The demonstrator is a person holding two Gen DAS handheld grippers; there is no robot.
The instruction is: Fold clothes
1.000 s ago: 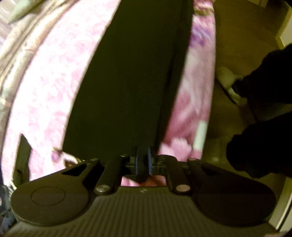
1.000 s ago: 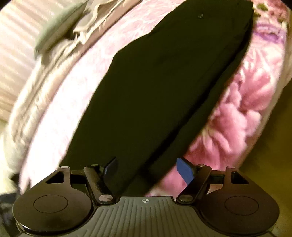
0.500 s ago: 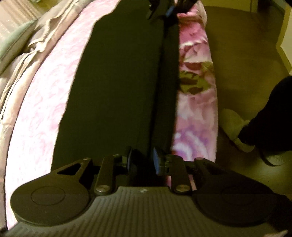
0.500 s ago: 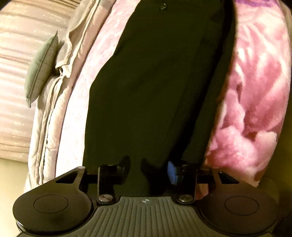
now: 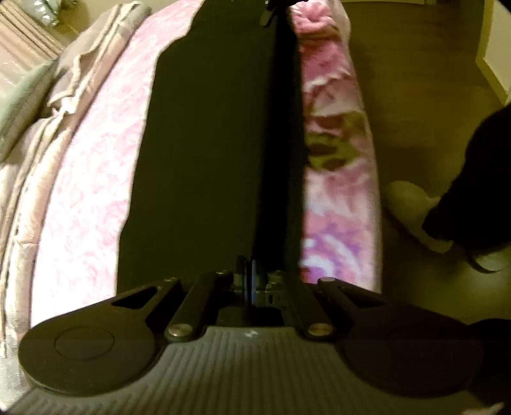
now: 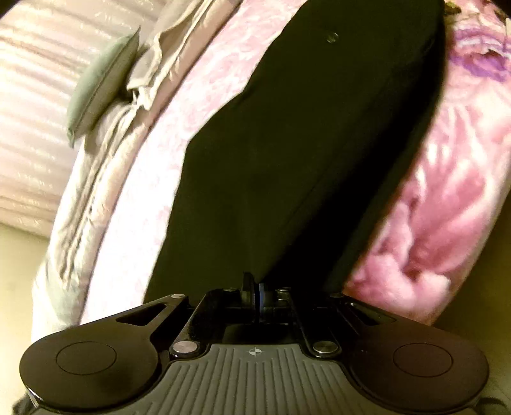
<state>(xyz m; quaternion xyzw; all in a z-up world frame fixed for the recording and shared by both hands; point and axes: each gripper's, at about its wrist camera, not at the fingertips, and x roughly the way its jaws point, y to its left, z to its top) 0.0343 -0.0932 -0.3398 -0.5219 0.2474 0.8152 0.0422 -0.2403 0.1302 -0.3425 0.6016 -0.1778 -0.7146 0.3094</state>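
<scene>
Black trousers (image 5: 207,143) lie lengthwise, folded in half, on a pink flowered blanket (image 5: 89,166). My left gripper (image 5: 250,271) sits at their near end, by the fold line; its jaws are closing and its pads pinch the black cloth. In the right wrist view the trousers (image 6: 303,143) show a small button near the far end. My right gripper (image 6: 256,287) is at the other end; its jaws are closing too, and the fabric tents up into its pressed pads. The right gripper (image 5: 271,12) also shows at the top of the left wrist view.
A grey cushion (image 6: 102,79) and a crumpled pale sheet (image 6: 166,41) lie along the bed's far side. The blanket's edge drops to a wooden floor (image 5: 415,95). A person's slippered foot (image 5: 412,207) and dark trouser leg (image 5: 479,178) stand there beside the bed.
Both grippers closed from open onto the trousers. The left one slid along the garment to its end and sank a little; the right one moved closer over the cloth.
</scene>
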